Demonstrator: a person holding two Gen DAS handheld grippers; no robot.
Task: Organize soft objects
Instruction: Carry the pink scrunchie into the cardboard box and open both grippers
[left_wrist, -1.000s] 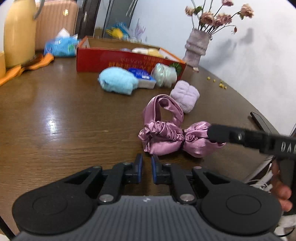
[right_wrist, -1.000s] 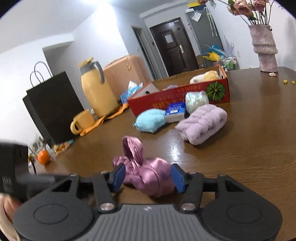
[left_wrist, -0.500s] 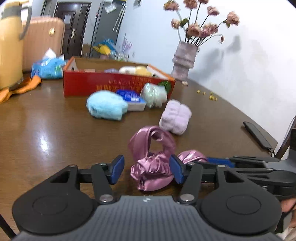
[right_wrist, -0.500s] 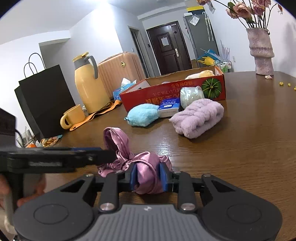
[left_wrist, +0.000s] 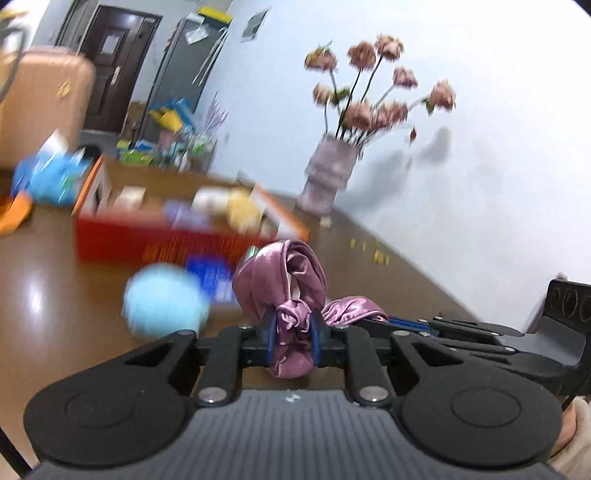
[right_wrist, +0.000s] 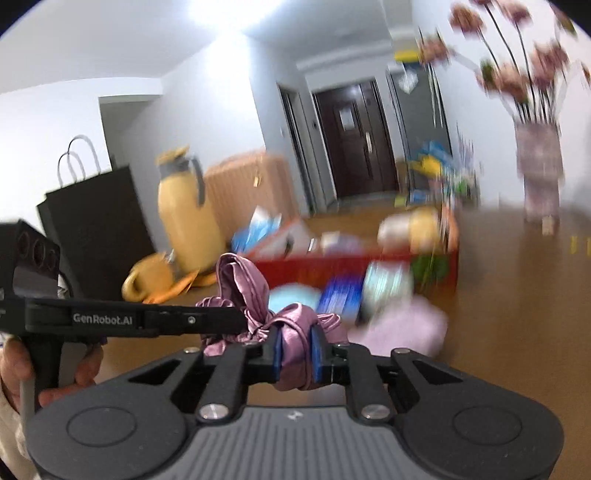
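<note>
Both grippers hold the same pink satin scrunchie bow (left_wrist: 284, 280) above the brown table. My left gripper (left_wrist: 293, 341) is shut on its gathered middle, with a loop standing up above the pads. My right gripper (right_wrist: 295, 350) is shut on the bow's other bunch (right_wrist: 295, 332), and the loop (right_wrist: 240, 280) rises to its left. The right gripper also shows in the left wrist view (left_wrist: 461, 328), low at the right. The left gripper shows in the right wrist view (right_wrist: 147, 319), reaching in from the left. The red cardboard box (left_wrist: 177, 240) with soft items stands behind.
A light blue plush (left_wrist: 164, 301), a blue packet (left_wrist: 210, 275) and a lilac fluffy roll (right_wrist: 402, 328) lie before the box. A vase of dried flowers (left_wrist: 330, 181) stands at the back right. A yellow jug (right_wrist: 184, 218), a mug (right_wrist: 146, 278) and a black bag (right_wrist: 96, 221) stand at the left.
My left gripper opened, moved onto the bow and shut on it. My right gripper also shut on it. Both have lifted the bow off the table; the views are blurred from motion.
</note>
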